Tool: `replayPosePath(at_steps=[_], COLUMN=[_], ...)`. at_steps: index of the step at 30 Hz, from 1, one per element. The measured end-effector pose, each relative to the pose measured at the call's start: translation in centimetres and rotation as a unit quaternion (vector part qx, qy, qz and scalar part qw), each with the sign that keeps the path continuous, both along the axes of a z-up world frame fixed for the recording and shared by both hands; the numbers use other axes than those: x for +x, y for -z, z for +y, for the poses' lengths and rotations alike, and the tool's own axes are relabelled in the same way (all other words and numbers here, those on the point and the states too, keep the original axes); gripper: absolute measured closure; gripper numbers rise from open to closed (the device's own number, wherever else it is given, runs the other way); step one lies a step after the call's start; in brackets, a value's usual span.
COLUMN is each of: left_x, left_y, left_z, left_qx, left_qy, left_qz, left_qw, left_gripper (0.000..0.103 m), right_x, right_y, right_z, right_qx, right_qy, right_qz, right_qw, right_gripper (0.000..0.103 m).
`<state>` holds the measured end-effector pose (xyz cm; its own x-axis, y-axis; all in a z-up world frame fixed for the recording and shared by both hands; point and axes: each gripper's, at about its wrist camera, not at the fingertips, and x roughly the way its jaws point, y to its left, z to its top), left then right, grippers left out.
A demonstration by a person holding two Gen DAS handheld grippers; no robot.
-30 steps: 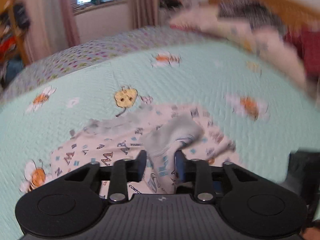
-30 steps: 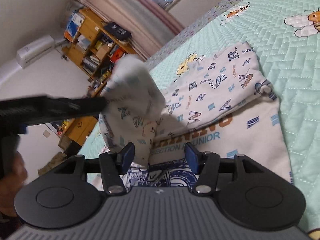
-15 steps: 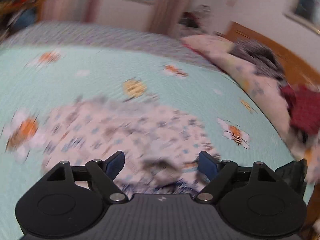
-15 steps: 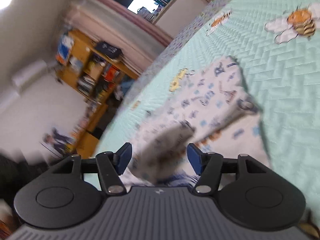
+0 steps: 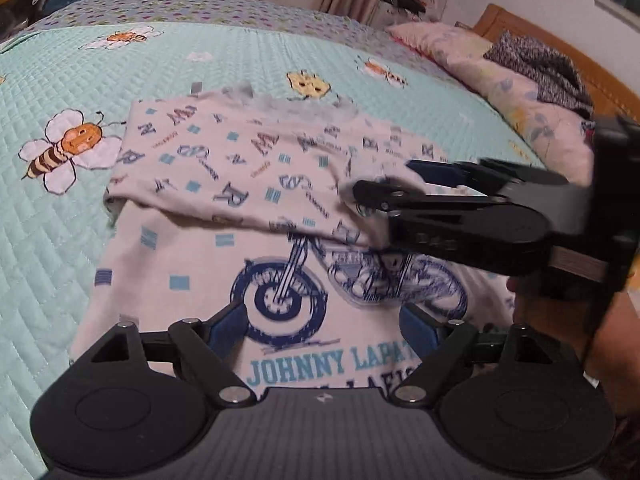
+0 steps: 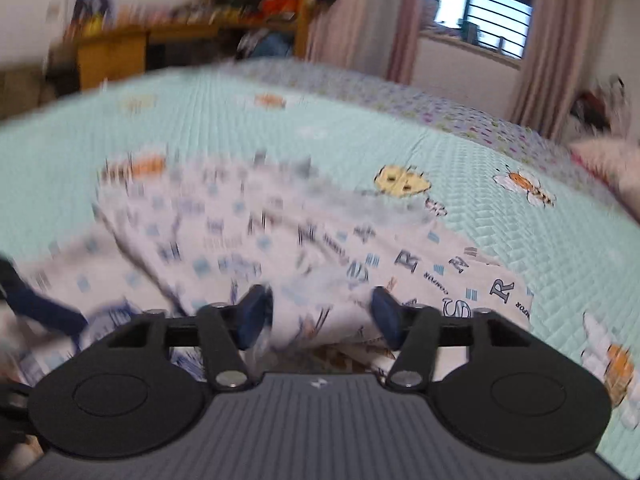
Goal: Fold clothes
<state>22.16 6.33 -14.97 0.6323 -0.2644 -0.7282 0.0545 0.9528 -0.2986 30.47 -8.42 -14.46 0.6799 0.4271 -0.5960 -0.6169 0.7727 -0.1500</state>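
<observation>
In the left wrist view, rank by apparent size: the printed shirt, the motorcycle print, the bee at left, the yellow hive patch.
1. printed shirt
2. motorcycle print
3. bee
4. yellow hive patch, though it lies farther from the camera, so its true size is unsure.

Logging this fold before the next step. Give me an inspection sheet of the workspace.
Surface: bed with a mint quilted bedspread printed with bees.
Job's things: white shirt with letter print and a blue motorbike graphic lies on the bedspread, its upper part folded over the front.
Clutter: pillow and a dark patterned cloth by the wooden headboard.
Grippers: left gripper has just been opening; jaws wide, hanging over the graphic, nothing between them. Right gripper has just been closing; shirt fabric lies between its jaws, but blur hides any pinch.
Cables: nothing seen.
Surroundings: curtains, window, cluttered wooden shelves.
</observation>
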Motion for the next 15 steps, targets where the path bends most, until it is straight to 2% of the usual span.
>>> replayPosePath(at_steps=[1, 2, 3, 6, 8, 9, 12, 15], left_x=[-0.2, -0.4, -0.4, -0.5, -0.6, -0.7, -0.9, -0.9], left_y=[0.1, 0.2, 0.2, 0.2, 0.2, 0.2, 0.1, 0.1], left_z=[0.1, 0.2, 0.3, 0.5, 0.6, 0.7, 1.2, 1.7], left_qx=[-0.002, -0.004, -0.006, -0.013, -0.013, -0.014, -0.028, -0.039], left_qy=[0.002, 0.005, 0.007, 0.010, 0.013, 0.014, 0.013, 0.010], left_qz=[-0.002, -0.004, -0.006, -0.008, -0.010, -0.011, -0.012, -0.010], left_qw=[1.0000, 1.0000, 0.9999, 0.9998, 0.9998, 0.9997, 0.9995, 0.9991], left_gripper=[0.013, 0.012, 0.012, 0.010, 0.010, 0.010, 0.010, 0.010], right_x=[0.0, 0.0, 0.0, -0.4, -1.2, -1.7, -2.0, -0.7], right_y=[0.3, 0.6, 0.7, 0.7, 0.0, -0.8, -3.6, -6.1], right_z=[0.0, 0.0, -0.4, -0.5, 0.0, 0.5, 2.0, 2.8], right_qx=[-0.006, -0.011, -0.009, -0.020, -0.033, -0.047, -0.074, -0.084], right_qy=[0.002, 0.004, 0.005, 0.000, -0.020, -0.030, -0.057, -0.066], right_qz=[0.007, 0.015, 0.023, 0.019, -0.015, -0.047, -0.134, -0.198], right_qw=[1.000, 1.000, 1.000, 1.000, 0.999, 0.997, 0.987, 0.974], right_gripper=[0.054, 0.062, 0.075, 0.087, 0.088, 0.088, 0.088, 0.088])
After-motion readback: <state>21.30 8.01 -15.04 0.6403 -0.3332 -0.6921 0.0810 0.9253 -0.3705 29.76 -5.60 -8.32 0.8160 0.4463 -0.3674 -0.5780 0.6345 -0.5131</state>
